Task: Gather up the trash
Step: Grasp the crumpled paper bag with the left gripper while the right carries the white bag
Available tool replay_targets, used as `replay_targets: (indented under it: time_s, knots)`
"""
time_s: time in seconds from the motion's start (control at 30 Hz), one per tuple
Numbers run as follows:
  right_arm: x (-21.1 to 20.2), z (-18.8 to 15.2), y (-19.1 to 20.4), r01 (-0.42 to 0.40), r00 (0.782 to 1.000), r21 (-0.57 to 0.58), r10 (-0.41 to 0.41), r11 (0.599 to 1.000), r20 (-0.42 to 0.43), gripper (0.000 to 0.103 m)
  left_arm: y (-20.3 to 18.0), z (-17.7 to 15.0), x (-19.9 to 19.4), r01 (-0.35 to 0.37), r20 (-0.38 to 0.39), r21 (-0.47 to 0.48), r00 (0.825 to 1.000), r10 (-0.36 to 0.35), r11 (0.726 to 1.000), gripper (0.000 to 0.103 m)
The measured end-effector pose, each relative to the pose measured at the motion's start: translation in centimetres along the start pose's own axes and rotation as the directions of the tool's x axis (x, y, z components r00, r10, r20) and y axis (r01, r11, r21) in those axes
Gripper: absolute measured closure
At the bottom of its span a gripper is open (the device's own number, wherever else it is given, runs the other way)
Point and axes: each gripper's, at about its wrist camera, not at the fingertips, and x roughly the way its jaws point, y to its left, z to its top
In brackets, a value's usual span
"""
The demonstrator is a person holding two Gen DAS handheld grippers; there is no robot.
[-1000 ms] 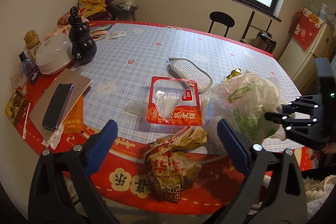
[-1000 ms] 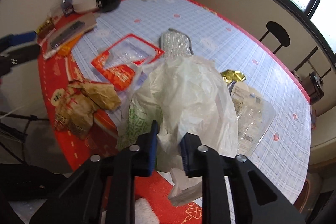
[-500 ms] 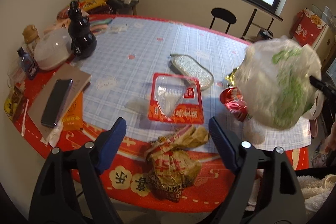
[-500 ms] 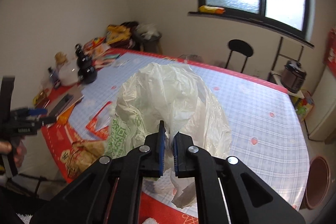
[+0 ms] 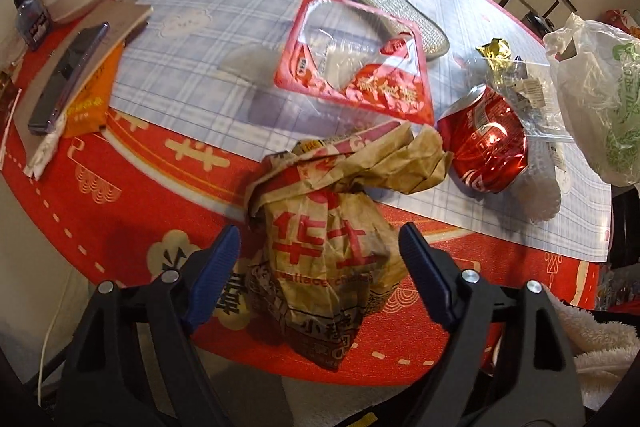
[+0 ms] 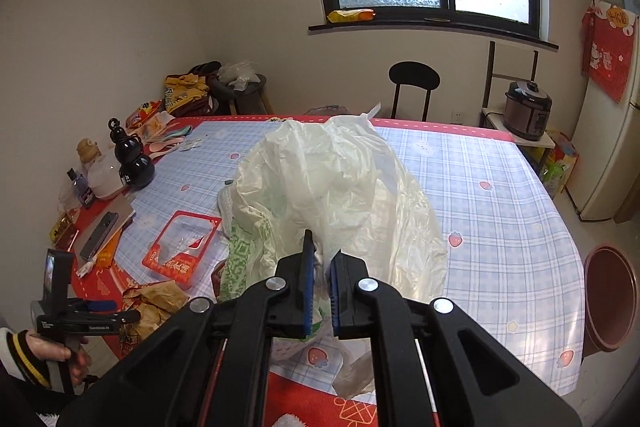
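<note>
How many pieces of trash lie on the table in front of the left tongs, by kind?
Crumpled paper bag: 1
Crushed red can: 1
Red plastic package: 1
Gold foil wrapper: 1
Clear plastic wrapper: 1
Total: 5

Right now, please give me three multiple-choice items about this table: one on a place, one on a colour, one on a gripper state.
1. Where does the crumpled paper bag lie?
A. at the table's near edge, between the left gripper's fingers
B. on the window sill
C. under the black gourd bottle

2. What colour is the dented can?
A. green
B. red
C. blue

3. What is the state of the right gripper?
A. wide open
B. not in view
C. shut on the plastic bag

Answers: 1 A, the blue pads flank it; 2 B, its side is shiny red; 3 C, bag film is pinched between the pads.
</note>
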Motion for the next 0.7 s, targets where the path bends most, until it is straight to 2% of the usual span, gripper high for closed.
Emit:
replay_targets:
  time_s: [0.23, 0.27, 0.37, 0.4, 0.57, 0.7]
  knots:
    - [-0.1, -0.3, 0.0, 0.014, 1.000, 0.013, -0.014, 1.000, -0.001, 0.095, -0.3, 0.1, 1.8, 0.009, -0.031, -0.009, 0.999, -0.010, 1.000, 0.021]
    - [-0.1, -0.3, -0.1, 0.016, 1.000, 0.016, -0.016, 1.000, -0.001, 0.095, -0.3, 0.1, 2.0, 0.013, -0.033, -0.009, 0.999, -0.014, 1.000, 0.023]
    - [0.1, -0.2, -0.1, 0.027, 1.000, 0.028, -0.027, 0.999, -0.002, 0.095, 0.1, 0.3, 1.6, 0.020, -0.022, -0.008, 1.000, -0.020, 1.000, 0.045]
    - [0.1, -0.1, 0.1, 0.032, 0.999, 0.030, -0.032, 0.999, -0.001, 0.095, 0.4, 0.4, 1.2, 0.034, -0.019, -0.011, 0.999, -0.034, 0.999, 0.046]
    - [-0.2, 0.4, 0.4, 0.055, 0.998, 0.029, -0.055, 0.998, 0.026, 0.095, 1.6, 1.4, -2.7, 0.083, 0.049, 0.032, 0.995, -0.084, 0.996, 0.048]
    - [-0.3, 0.8, 0.4, 0.081, 0.996, 0.042, -0.082, 0.996, 0.036, 0.095, 1.9, 3.0, -6.6, 0.105, 0.160, 0.057, 0.981, -0.113, 0.993, 0.048]
